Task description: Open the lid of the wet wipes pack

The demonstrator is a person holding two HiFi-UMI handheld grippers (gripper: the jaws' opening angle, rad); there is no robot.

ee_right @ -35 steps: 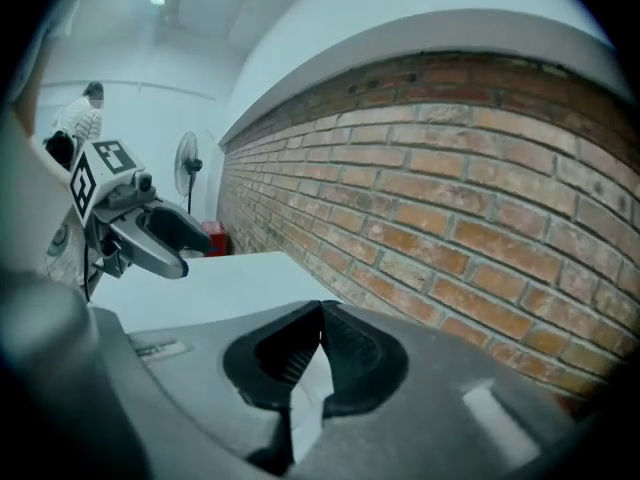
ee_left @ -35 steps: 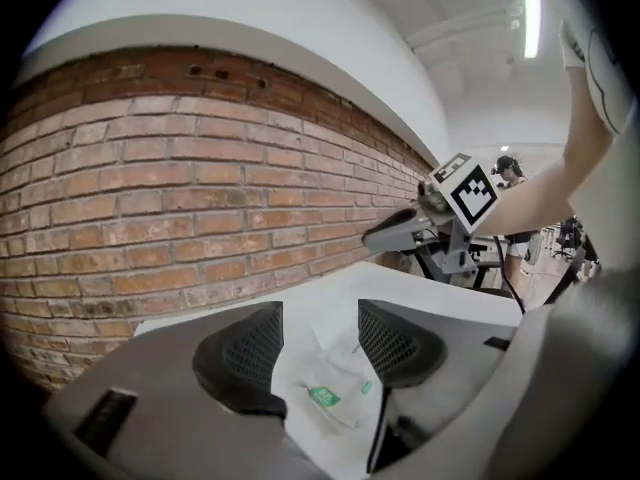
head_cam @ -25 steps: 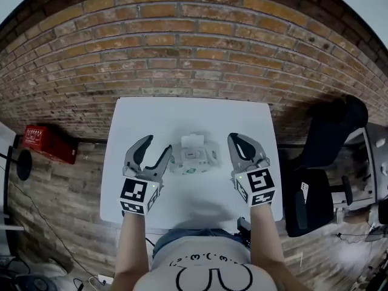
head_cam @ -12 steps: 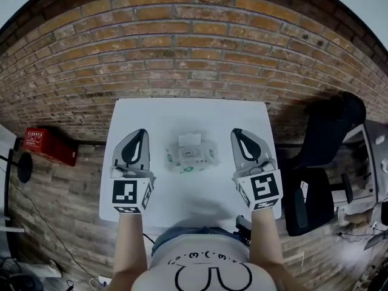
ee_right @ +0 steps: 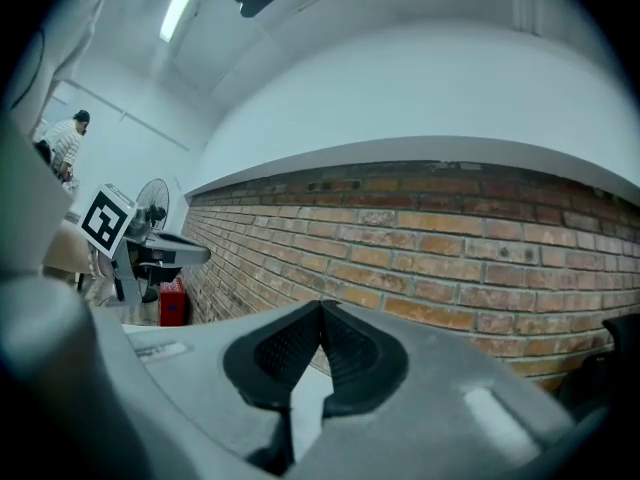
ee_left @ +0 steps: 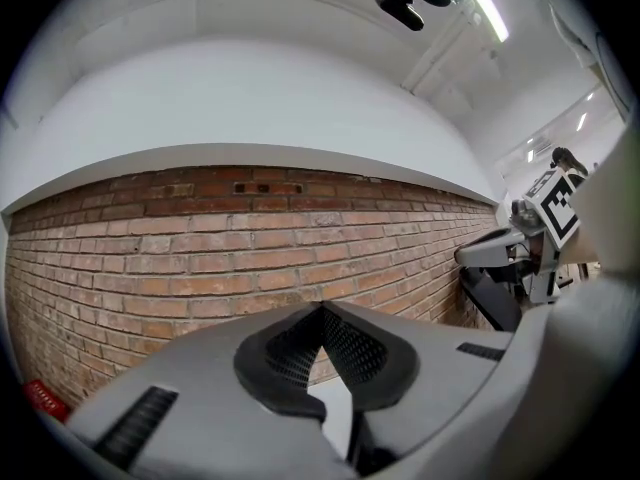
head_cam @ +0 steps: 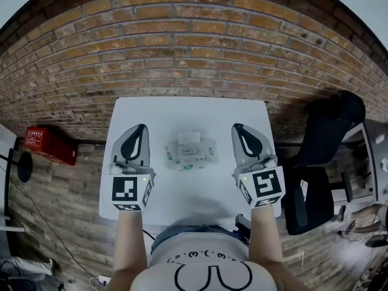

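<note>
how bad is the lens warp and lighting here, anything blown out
Head view: heavy fisheye bows the brick wall into an arc, corners go dark, and the wet wipes pack reads faintly against the white table. Left gripper view: round black vignette, the ceiling light glares at top right. Right gripper view: same warp, its light strip glares at top left.

Wet wipes pack flat on table centre, white/green (lid up).

Brick wall, white table, perhaps office chair
</note>
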